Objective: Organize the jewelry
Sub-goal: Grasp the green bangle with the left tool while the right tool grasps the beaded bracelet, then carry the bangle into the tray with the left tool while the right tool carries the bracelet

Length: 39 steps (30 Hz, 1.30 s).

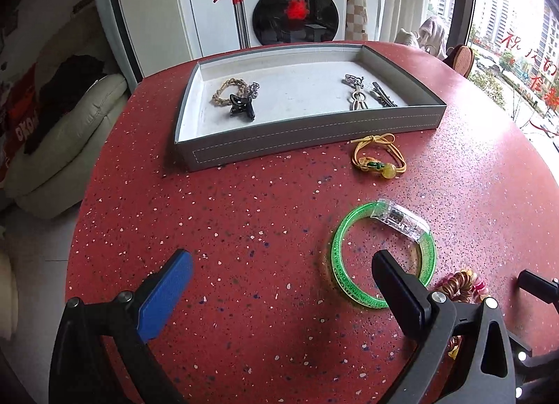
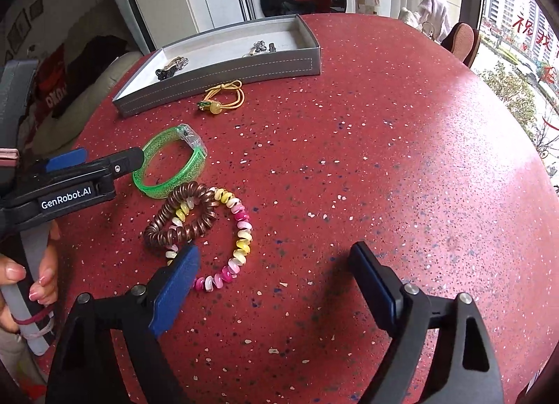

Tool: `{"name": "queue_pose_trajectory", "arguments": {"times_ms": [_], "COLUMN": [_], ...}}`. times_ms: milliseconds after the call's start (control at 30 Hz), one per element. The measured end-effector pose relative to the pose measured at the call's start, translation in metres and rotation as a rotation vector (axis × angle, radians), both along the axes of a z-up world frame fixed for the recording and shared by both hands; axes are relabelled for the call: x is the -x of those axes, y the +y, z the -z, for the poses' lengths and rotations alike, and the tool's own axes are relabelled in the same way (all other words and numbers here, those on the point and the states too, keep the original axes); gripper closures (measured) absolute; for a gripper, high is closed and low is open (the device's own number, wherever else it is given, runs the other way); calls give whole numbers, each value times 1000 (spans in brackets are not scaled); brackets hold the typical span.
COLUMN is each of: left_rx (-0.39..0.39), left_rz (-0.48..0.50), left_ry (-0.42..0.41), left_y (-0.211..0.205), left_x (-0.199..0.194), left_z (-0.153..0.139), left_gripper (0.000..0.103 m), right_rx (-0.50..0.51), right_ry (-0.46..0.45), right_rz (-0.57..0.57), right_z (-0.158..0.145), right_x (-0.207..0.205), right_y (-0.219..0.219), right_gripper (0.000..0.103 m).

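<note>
Both tongs wide open, holding nothing. Left tongs (image 1: 283, 274) low over red table (image 1: 244, 229), one finger (image 1: 394, 281) over green bangle (image 1: 340, 274), not pinching it. Right tongs (image 2: 274, 269) just above table too, blue finger (image 2: 178, 278) over pink and yellow bead bracelet (image 2: 241, 247). Brown coil tie (image 2: 181, 219) lay touching beads, right beside bangle. Yellow cord bracelet (image 1: 379, 159) sat near grey tray (image 1: 314, 131), outside it. Inside tray: black clip (image 1: 239, 107), rope bracelet (image 1: 227, 89), silver bits (image 1: 360, 93)
</note>
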<state>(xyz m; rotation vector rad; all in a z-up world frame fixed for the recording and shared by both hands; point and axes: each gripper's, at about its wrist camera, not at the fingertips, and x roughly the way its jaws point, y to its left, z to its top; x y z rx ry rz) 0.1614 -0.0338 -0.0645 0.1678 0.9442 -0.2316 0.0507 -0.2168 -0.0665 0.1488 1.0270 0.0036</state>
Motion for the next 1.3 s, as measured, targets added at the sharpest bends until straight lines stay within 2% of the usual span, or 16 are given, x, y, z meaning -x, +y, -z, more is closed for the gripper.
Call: {"name": "queue_pose_trajectory", "arguments": {"times_ms": [67, 233, 267, 300, 433, 533, 567, 600, 667, 733, 767, 1300], "left_rx": [-4, -18, -23, -30, -39, -27, -20, -14, -4, -10, -20, 107], "left_rz": [5, 22, 29, 37, 67, 87, 96, 105, 132, 150, 149, 83], "left_ry": [5, 20, 20, 21, 14, 18, 21, 24, 26, 23, 13, -62], "left_y": [-3, -10, -12, -14, -19, -21, -22, -23, -26, -29, -30, 8], "left_x": [-3, -7, -7, -7, -3, -1, 0, 1, 4, 9, 11, 48], "left_z": [2, 8, 9, 10, 9, 8, 8, 7, 6, 6, 5, -28], "left_gripper": [0, 0, 0, 4, 11, 23, 26, 33, 51, 74, 77, 78], "right_rx": [29, 135, 131, 128, 124, 123, 118, 121, 127, 115, 105, 86], "right_ry": [0, -8, -8, -7, -1, -2, 0, 1, -4, -12, -19, -222], "right_rz": [-25, -88, -94, -96, -109, -121, -127, -128, -125, -109, -99, -19], "right_z": [0, 2, 1, 1, 0, -3, -3, -3, -3, -4, -6, -64], "right_x": [-3, -5, -4, -4, -3, -2, -1, -1, 1, 3, 5, 32], "right_y": [7, 27, 28, 28, 29, 31, 32, 33, 34, 30, 28, 5], "right_gripper": [25, 32, 36, 38, 43, 66, 80, 87, 92, 93, 93, 93]}}
